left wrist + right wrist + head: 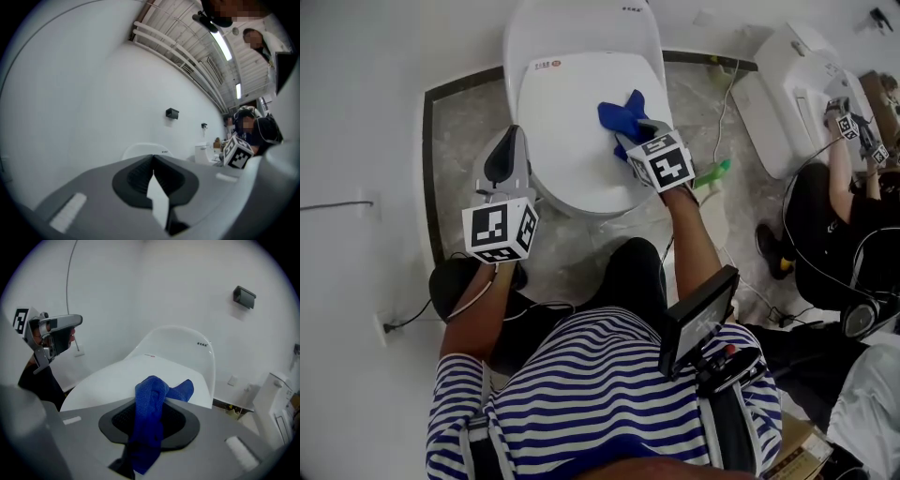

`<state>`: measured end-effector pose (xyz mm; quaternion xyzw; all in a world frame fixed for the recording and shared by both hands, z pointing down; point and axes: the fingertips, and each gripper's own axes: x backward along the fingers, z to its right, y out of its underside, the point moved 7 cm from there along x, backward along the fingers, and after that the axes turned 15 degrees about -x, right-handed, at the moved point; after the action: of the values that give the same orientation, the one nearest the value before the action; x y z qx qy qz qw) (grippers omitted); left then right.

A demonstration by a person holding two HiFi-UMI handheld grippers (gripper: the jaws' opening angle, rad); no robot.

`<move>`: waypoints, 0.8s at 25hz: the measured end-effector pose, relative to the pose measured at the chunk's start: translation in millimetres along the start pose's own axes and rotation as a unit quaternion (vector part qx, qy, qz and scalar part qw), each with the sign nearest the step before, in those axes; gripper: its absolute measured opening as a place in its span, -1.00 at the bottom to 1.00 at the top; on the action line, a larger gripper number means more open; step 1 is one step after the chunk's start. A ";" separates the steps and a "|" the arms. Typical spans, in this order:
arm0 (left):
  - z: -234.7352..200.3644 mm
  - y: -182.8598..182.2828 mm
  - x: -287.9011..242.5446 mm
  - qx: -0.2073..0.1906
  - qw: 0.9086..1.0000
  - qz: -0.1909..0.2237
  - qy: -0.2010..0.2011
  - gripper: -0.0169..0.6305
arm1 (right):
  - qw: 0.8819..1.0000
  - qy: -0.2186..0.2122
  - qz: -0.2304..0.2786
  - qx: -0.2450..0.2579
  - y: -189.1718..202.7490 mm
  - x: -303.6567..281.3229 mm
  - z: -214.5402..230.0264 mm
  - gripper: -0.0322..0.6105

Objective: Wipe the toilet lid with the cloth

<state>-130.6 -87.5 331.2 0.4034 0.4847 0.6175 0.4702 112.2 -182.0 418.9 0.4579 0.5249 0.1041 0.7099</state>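
The white toilet lid [562, 122] lies closed at the top middle of the head view. A blue cloth [622, 114] rests on the lid's right half, and my right gripper [626, 139] is shut on it, tilted down toward the lid. In the right gripper view the cloth [150, 418] is bunched between the jaws, its free end lying on the lid [112, 376]. My left gripper [510, 141] hangs off the lid's left edge, pointing level, jaws together with nothing in them. Its tips [153, 159] meet in the left gripper view.
A dark tile strip [429, 169] borders the floor left of the toilet. A second white toilet unit [787, 94] and a seated person [834, 216] are at the right. A green object [713, 172] and cables lie on the floor by the bowl.
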 end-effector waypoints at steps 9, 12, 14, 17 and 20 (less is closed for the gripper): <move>11.1 0.8 -2.9 -0.003 1.000 -0.001 0.010 -0.94 | 0.997 0.046 -0.002 -0.059 30.0 21.5 59.2 -0.54; 13.6 0.4 -4.2 -0.003 1.000 -0.001 0.011 -0.94 | 0.996 0.054 -0.002 -0.072 36.5 24.6 71.9 -0.54; 15.3 -0.4 -5.0 -0.003 1.000 -0.001 0.011 -0.95 | 0.995 0.055 -0.002 -0.080 40.1 26.1 78.0 -0.54; 17.5 0.0 -6.6 -0.004 1.000 -0.002 0.012 -0.94 | 0.995 0.054 -0.001 -0.086 42.7 26.6 82.5 -0.54; 19.7 1.4 -7.6 -0.005 1.000 -0.004 0.014 -0.94 | 0.995 0.052 0.000 -0.086 43.7 26.2 83.1 -0.54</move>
<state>-110.4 -90.7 336.2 0.3908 0.4897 0.6234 0.4679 207.8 -186.1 437.5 0.3889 0.5503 0.1730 0.7183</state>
